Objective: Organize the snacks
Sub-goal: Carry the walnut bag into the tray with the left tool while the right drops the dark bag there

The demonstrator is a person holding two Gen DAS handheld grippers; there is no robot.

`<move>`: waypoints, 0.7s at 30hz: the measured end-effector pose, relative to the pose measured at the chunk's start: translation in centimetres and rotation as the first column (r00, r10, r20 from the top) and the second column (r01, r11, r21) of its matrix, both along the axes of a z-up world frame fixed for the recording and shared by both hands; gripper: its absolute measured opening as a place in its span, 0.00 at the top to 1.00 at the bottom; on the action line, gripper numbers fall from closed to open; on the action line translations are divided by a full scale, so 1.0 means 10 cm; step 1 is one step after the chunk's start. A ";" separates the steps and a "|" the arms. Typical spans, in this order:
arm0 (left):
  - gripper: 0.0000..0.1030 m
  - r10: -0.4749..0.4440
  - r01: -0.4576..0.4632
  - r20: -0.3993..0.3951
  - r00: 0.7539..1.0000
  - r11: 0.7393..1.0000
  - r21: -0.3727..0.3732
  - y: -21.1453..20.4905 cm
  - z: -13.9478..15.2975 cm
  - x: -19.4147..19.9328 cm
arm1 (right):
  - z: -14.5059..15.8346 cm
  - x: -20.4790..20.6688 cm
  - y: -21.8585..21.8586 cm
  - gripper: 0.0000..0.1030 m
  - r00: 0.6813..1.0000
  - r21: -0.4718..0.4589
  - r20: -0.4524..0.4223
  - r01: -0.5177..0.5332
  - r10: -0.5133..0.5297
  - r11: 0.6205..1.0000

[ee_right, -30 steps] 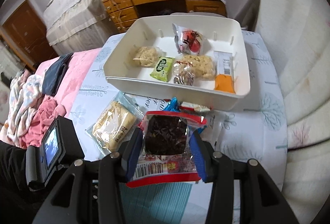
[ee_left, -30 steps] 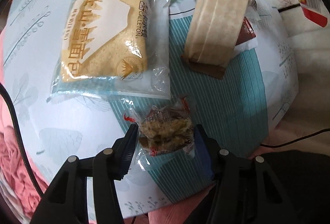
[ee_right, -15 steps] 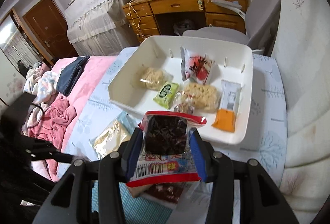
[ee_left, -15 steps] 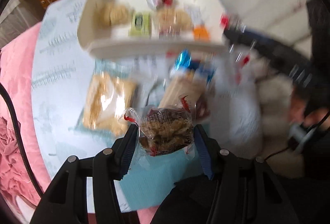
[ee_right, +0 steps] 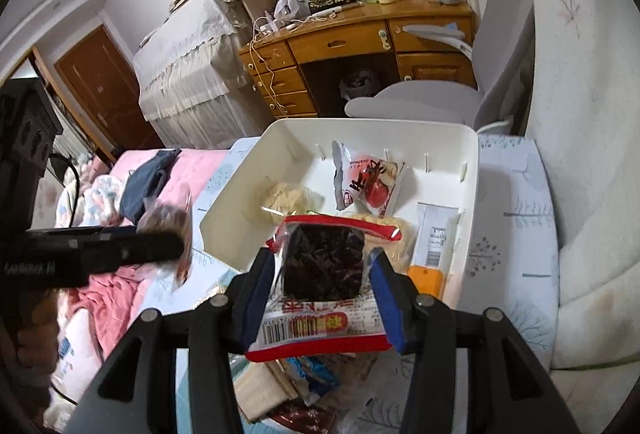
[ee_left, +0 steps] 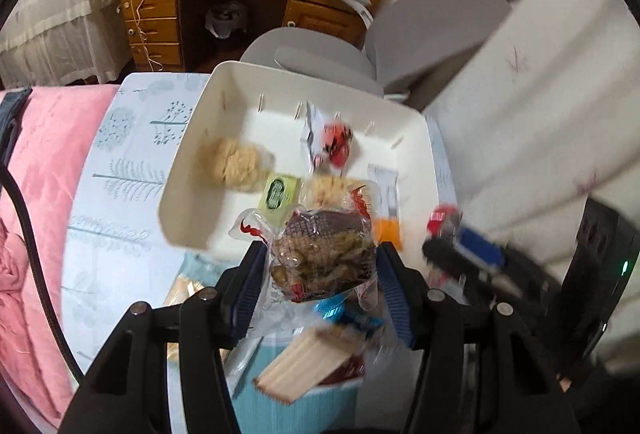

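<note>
My left gripper point(ee_left: 322, 274) is shut on a clear-wrapped brown snack cake point(ee_left: 324, 254) and holds it in the air near the front wall of the white storage box point(ee_left: 180, 194). My right gripper point(ee_right: 322, 282) is shut on a red-edged packet of dark dried fruit point(ee_right: 324, 262), lifted in front of the same box point(ee_right: 472, 162). The box holds several snacks: pale noodle cakes point(ee_right: 290, 196), a red and white packet point(ee_right: 372, 180), a green packet point(ee_left: 280, 190) and an orange-ended packet point(ee_right: 430, 246). The left gripper also shows blurred in the right wrist view point(ee_right: 168, 234).
More snacks lie on the patterned table below the grippers: a tan paper packet point(ee_left: 308, 362), a blue wrapper point(ee_right: 316, 374) and a yellow cracker pack point(ee_left: 180, 290). A grey chair point(ee_left: 420, 34) and a wooden desk point(ee_right: 360, 34) stand behind the box. Pink bedding point(ee_left: 40, 174) lies to the left.
Both grippers have risen from the table with their snacks and moved towards the white box. The left gripper lifted the brown cake off the striped mat.
</note>
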State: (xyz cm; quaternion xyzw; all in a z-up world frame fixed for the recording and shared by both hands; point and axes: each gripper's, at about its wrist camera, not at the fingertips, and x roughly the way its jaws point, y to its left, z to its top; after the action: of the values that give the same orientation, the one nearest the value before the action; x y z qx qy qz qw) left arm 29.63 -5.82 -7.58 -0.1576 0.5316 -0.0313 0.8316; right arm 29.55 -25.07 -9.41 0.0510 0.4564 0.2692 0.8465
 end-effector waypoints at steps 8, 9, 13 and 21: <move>0.20 0.146 -0.146 -0.011 0.989 0.983 -0.112 0.07 -0.26 0.17 | -0.33 0.16 -0.17 0.41 0.983 0.075 -0.177 0.070 -0.056 0.995; 0.19 0.151 -0.151 -0.013 0.989 0.984 -0.097 0.06 -0.27 0.17 | -0.35 0.16 -0.18 0.41 0.981 0.069 -0.184 0.070 -0.057 0.995; 0.19 0.161 -0.163 -0.033 0.986 0.984 -0.071 0.05 -0.29 0.17 | -0.38 0.16 -0.23 0.41 0.980 0.086 -0.191 0.071 -0.054 0.994; 0.19 0.189 -0.194 -0.069 0.979 0.978 -0.074 0.09 -0.34 -0.04 | -0.37 0.10 -0.31 0.40 0.975 0.084 -0.202 0.114 -0.095 0.990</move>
State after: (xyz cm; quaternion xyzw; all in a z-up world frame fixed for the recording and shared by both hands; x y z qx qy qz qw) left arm 29.22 -4.96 -10.99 -0.2425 0.5375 0.0325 0.8070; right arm 30.55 -28.21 -13.11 0.1415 0.5213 0.2394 0.8068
